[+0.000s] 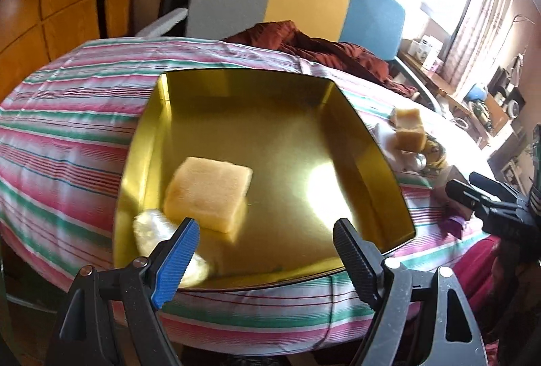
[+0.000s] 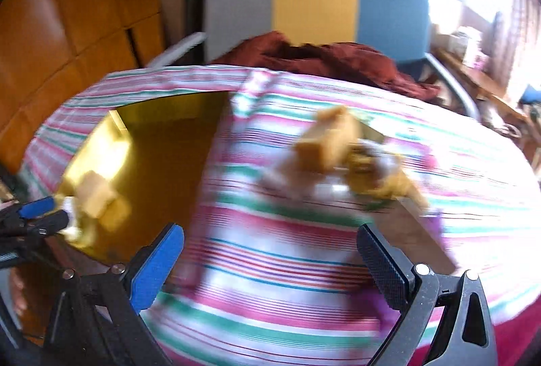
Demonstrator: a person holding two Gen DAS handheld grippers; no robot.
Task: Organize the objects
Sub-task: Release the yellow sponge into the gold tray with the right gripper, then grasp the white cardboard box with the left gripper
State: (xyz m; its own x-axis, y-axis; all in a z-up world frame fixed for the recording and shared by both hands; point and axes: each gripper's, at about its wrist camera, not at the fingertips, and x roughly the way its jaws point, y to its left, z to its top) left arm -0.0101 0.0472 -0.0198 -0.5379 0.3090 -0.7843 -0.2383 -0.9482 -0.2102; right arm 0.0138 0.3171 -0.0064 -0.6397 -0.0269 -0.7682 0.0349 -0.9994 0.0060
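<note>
Right now both tools hang empty. Nearest, the left hand-held gripper (image 1: 265, 239) stands spread wide over the near rim of the shiny gold square metal tray (image 1: 368, 163), released, nothing between its jaws. Inside that tray, toward its near left corner, lies a pale yellow rectangular sponge block (image 1: 208, 191), flat on its broad face, long axis running from the near left corner toward the tray's far right; a white fluffy wad (image 1: 152, 227) touches its near side. I'd say the tray is the collecting spot. To the tray's right, the right hand-held gripper (image 2: 270, 259) is likewise splayed and empty above the pink-and-green striped cloth surface (image 2: 287, 264). Beyond the tray's right edge sits a tan sponge cube (image 1: 409, 129) atop a blurred jumble of small items, probably next.
</note>
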